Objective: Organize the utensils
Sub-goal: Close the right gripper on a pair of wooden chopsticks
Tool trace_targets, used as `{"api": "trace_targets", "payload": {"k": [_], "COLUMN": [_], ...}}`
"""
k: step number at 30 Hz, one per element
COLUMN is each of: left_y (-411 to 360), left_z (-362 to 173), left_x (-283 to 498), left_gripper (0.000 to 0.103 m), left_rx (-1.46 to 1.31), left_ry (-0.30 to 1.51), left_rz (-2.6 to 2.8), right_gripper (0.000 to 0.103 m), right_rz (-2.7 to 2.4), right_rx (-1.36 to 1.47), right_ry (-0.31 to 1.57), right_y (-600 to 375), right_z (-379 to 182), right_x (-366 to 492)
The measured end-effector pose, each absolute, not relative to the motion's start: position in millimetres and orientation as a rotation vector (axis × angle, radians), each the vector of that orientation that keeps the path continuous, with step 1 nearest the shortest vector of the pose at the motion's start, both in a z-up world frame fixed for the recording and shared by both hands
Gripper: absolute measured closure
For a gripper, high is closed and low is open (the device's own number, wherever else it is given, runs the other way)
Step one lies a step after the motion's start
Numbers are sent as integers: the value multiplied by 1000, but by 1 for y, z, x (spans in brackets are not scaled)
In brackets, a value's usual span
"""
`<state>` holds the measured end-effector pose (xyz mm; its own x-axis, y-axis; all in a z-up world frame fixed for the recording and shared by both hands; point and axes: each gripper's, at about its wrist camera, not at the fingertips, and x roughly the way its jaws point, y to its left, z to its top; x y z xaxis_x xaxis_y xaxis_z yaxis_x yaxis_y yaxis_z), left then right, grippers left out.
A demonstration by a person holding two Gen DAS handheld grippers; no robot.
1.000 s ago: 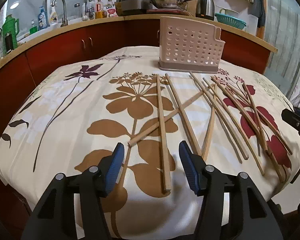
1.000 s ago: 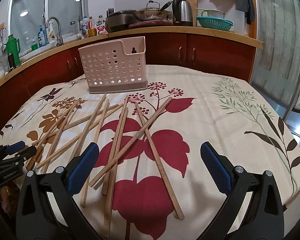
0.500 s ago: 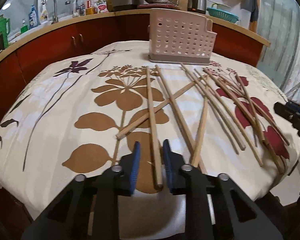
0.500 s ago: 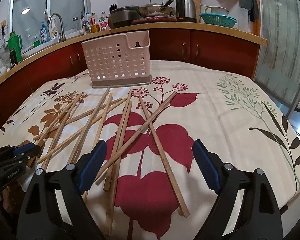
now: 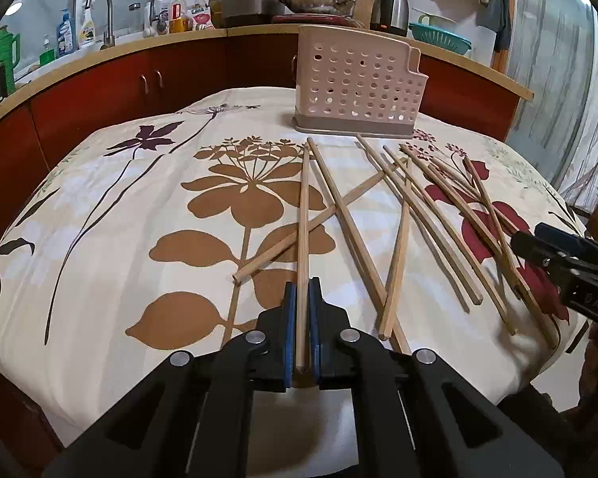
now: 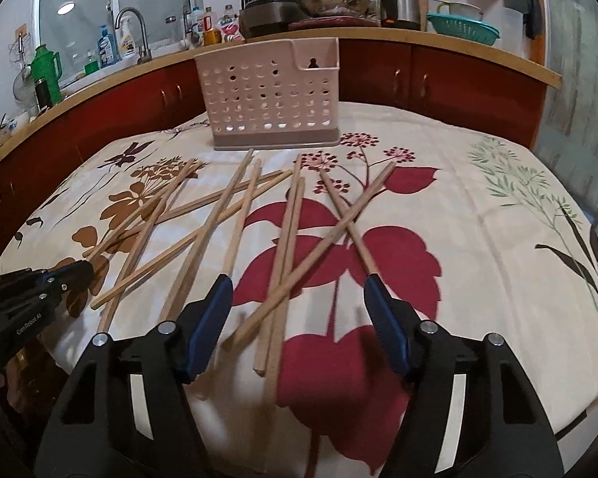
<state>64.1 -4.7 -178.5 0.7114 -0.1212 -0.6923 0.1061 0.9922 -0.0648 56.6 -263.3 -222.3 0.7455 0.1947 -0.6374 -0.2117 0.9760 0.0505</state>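
Clamped between my left gripper's [image 5: 303, 320] blue pads is one chopstick [image 5: 303, 247], which is running straight ahead from the jaws toward the perforated utensil holder [image 5: 357, 87] standing at the far side of the flowered tablecloth [image 5: 99, 215]. On the other side I am watching my right gripper [image 6: 297, 310] closing, its pads touching nothing yet, with several loose chopsticks [image 6: 283, 263] lying crossed between and just ahead of its fingers, and the holder is standing well beyond them.
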Motion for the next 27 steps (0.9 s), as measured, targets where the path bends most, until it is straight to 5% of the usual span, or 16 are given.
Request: {"api": "trace_targets", "payload": {"k": [14, 24, 27], "left_y": [-1, 0, -1], "left_z": [-177, -178, -178], "left_x": [66, 66, 66], "left_gripper": [96, 96, 96], "left_rx": [-47, -48, -49], "left_ry": [761, 759, 759], "left_rz": [-133, -137, -138], "right_gripper": [59, 90, 92], "right_rz": [228, 245, 235], "right_rx": [-22, -15, -4], "right_ry": [751, 776, 765], "right_y": [-257, -257, -262], "right_z": [-233, -236, -231], "right_x": [61, 59, 57]}}
